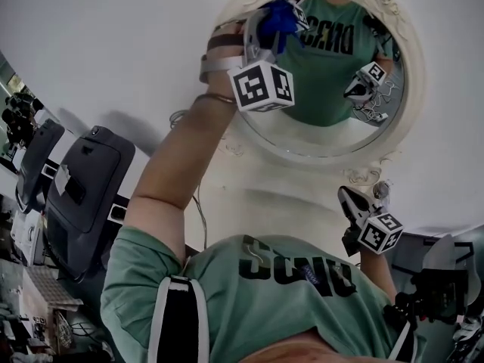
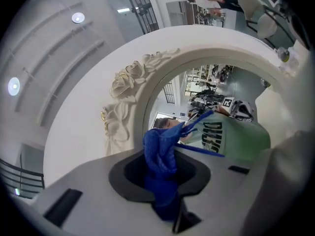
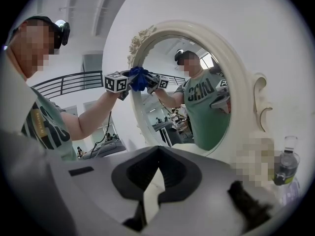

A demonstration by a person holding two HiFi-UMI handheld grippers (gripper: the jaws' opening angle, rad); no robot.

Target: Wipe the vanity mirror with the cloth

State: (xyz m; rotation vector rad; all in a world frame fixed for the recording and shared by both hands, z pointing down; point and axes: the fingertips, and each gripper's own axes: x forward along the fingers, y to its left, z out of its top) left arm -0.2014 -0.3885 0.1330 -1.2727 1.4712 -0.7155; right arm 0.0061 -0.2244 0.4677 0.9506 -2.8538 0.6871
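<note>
Cloth (image 2: 158,154) is clamped in the left claw (image 2: 162,181) and held against the mirror (image 1: 318,136) at its upper left, wad facing the glass for wiping. Right claw (image 3: 156,183) is kept low at the right, clenched on nothing, clear of the wiping.

Green T-shirt (image 1: 227,301) with dark lettering, black white-edged strap (image 1: 178,325), left claw (image 1: 281,21) and right claw (image 1: 349,201) with black-and-white marker cubes (image 1: 262,85).

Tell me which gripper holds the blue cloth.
The left gripper, raised at the oval white-framed mirror, clamps the blue cloth; the right gripper hangs lower, empty.
</note>
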